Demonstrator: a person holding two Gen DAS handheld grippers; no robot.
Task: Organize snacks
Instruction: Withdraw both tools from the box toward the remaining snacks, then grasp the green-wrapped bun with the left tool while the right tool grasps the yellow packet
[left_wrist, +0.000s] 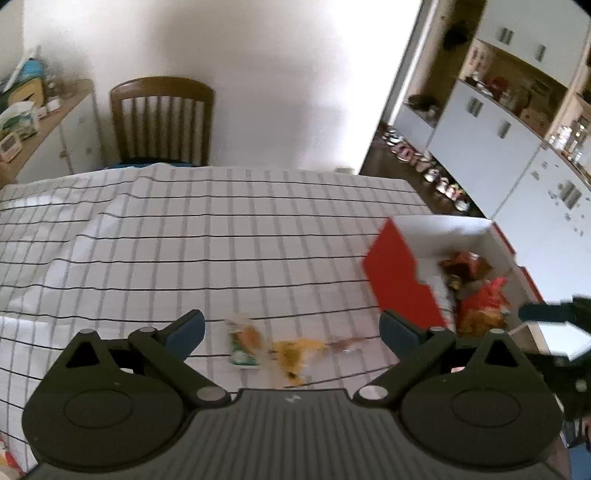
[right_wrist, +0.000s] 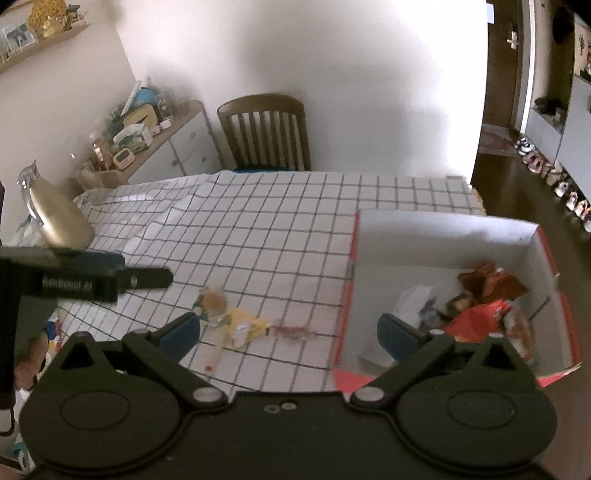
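Observation:
A red box (left_wrist: 399, 280) with white inside walls stands at the table's right and holds several snack packets (left_wrist: 476, 295); it also shows in the right wrist view (right_wrist: 443, 236), with its packets (right_wrist: 484, 306). On the checked cloth lie a green-and-white packet (left_wrist: 243, 341), a yellow packet (left_wrist: 295, 350) and a thin brown wrapper (left_wrist: 347, 343). The right wrist view shows the round-topped packet (right_wrist: 212, 301), the yellow packet (right_wrist: 243, 326) and the brown wrapper (right_wrist: 291, 330). My left gripper (left_wrist: 291, 326) is open and empty above these loose snacks. My right gripper (right_wrist: 288, 330) is open and empty, with its right finger over the box.
A wooden chair (left_wrist: 162, 118) stands at the table's far side. A sideboard with clutter (right_wrist: 147, 136) is at the left. A gold lamp head (right_wrist: 55, 214) sits at the table's left edge. The left gripper's body (right_wrist: 85, 280) reaches in from the left. The cloth (left_wrist: 184, 229) is rumpled at the left.

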